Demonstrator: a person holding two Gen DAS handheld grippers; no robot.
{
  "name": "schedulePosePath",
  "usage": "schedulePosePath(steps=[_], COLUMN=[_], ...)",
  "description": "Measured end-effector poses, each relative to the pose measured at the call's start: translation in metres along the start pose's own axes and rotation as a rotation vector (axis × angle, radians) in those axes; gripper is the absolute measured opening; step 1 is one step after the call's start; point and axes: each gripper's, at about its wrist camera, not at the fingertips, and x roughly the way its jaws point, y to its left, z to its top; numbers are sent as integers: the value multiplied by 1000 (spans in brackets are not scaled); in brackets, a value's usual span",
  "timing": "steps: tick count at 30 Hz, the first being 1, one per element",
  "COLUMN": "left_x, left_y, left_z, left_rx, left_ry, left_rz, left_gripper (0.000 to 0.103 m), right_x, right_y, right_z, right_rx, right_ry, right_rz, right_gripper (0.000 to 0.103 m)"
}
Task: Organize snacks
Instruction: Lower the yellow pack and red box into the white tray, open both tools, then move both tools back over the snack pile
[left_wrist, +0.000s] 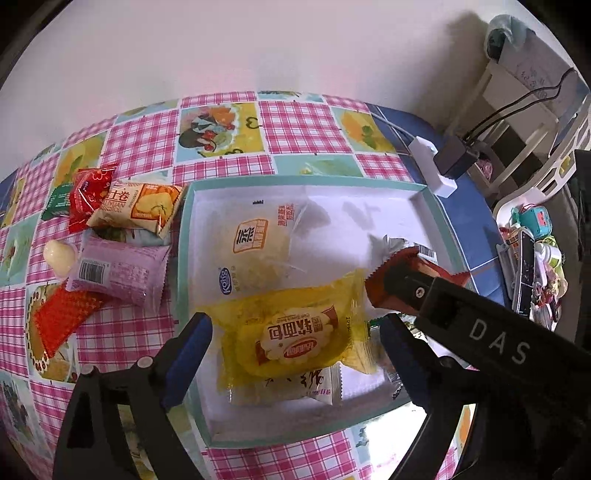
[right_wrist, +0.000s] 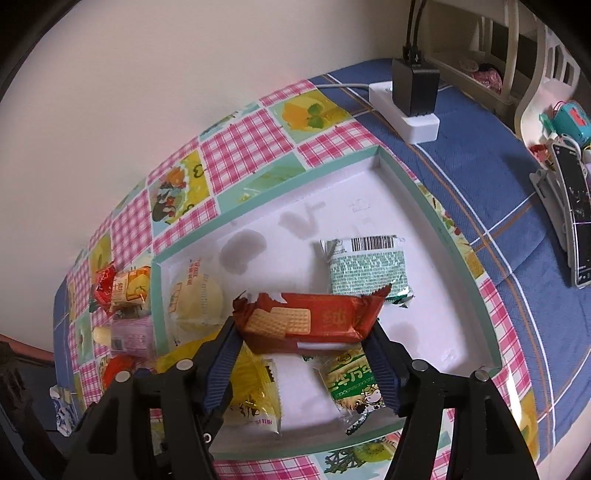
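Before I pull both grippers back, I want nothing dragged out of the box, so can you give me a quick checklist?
1. Left gripper open around the yellow bread packet, pads off it: ok.
2. Yellow bread packet lying inside the white, green-rimmed box: ok.
3. Red biscuit packet between the right gripper fingers, over the box: ok.
4. Right gripper pads off the red packet: cannot tell.
5. Free box floor beyond it: ok.

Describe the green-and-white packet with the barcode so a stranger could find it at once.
Start at the white tray with the green rim on the checked tablecloth. The packet lies in its far right part, just beyond the red biscuit pack. It alone lies back up, showing a barcode above fine green print.
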Motion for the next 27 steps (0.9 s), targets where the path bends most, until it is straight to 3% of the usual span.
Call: schedulePosePath(steps=[9, 16, 18, 22, 27], left_x=[-4, -16, -21, -34, -52], left_y=[23, 50, 62, 91, 135], left_z=[1, 4, 4, 3, -1], left_rx=[-76, -186, -231, -331, -427], left_ry=[-7, -36, -54, -106, -155], left_rz=[46, 24, 35, 110, 268], left_gripper=[93, 95, 102, 102, 102], right_x=[-13, -11, -11, -9, -8], right_y=[1, 2, 5, 13, 37], right_z=[3, 1, 0, -2, -10], right_rx=[-2, -13, -22, -49, -118], right_ry=[-45, -34, -34, -29, -24], right_rz=[9, 6, 3, -3, 3], right_gripper=[74, 74, 74, 74, 74])
